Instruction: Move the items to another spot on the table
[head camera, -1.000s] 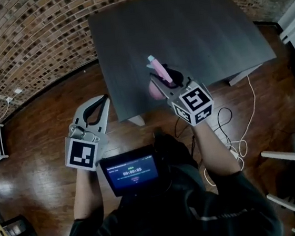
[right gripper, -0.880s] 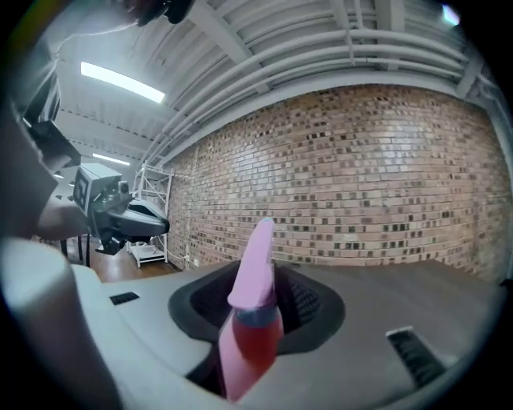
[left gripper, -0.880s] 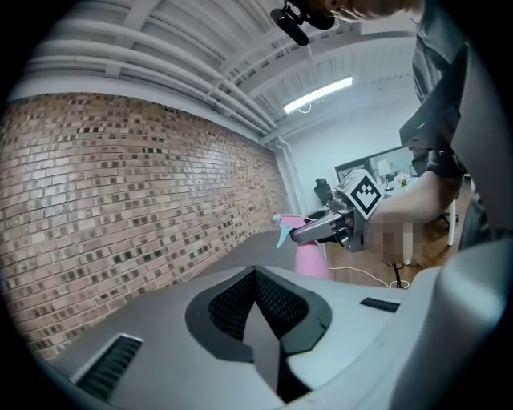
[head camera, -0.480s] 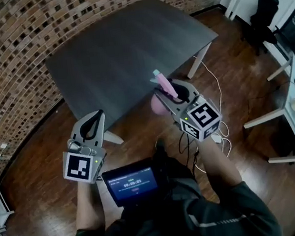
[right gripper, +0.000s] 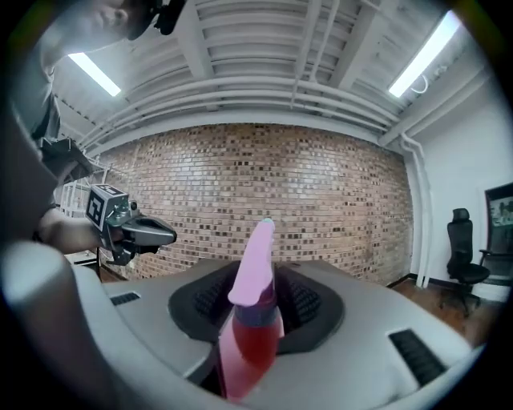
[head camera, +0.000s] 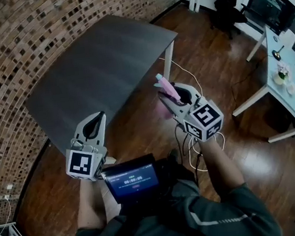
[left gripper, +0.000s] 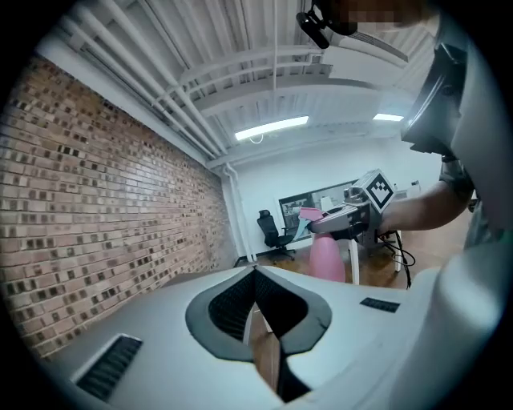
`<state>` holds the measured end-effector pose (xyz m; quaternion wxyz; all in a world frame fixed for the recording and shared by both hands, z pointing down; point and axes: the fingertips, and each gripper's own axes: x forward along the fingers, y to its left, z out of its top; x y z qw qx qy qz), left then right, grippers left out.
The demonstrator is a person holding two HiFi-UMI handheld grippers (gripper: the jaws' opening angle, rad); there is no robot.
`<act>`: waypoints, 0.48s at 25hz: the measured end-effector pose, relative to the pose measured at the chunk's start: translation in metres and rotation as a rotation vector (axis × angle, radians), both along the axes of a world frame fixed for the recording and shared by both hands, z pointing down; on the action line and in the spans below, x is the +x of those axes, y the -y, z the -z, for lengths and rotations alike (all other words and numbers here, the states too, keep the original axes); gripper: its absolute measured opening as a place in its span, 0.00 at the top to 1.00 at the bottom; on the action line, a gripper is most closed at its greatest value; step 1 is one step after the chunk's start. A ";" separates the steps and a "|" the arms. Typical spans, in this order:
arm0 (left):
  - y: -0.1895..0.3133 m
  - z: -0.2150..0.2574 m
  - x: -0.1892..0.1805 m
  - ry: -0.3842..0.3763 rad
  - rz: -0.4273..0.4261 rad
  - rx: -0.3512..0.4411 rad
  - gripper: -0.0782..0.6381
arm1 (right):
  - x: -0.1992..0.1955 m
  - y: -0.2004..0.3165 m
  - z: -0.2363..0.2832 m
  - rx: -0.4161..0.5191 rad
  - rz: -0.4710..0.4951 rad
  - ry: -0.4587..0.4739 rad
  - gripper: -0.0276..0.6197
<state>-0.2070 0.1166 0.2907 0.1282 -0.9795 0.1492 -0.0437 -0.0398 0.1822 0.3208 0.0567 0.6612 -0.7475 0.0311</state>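
Observation:
My right gripper (head camera: 169,92) is shut on a pink spray bottle (head camera: 164,109), held in the air over the wooden floor, off the near right corner of the dark grey table (head camera: 94,68). In the right gripper view the bottle (right gripper: 250,324) stands upright between the pads, its pink nozzle head rising above them. My left gripper (head camera: 98,120) hovers at the table's near edge with its jaws together and nothing in them. Its tips (left gripper: 255,276) meet in the left gripper view, where the right gripper (left gripper: 341,221) and the bottle (left gripper: 326,258) show ahead.
A brick wall runs behind the table. A white desk (head camera: 287,91) with small items and a black office chair (head camera: 227,2) stand at the right. White cables (head camera: 193,149) lie on the floor. A small screen (head camera: 132,179) sits at the person's chest.
Both grippers have swung away from the table toward the right, and the table now lies at upper left. The pink bottle has stayed in the right gripper, now over the floor.

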 end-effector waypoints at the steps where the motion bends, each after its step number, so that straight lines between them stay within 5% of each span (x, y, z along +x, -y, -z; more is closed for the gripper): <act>1: -0.001 0.000 0.017 0.000 -0.014 0.009 0.90 | 0.016 -0.005 0.002 0.003 -0.014 0.000 0.75; 12: -0.003 0.018 0.195 0.005 -0.106 0.045 0.90 | 0.180 -0.023 0.011 0.027 -0.090 0.010 0.75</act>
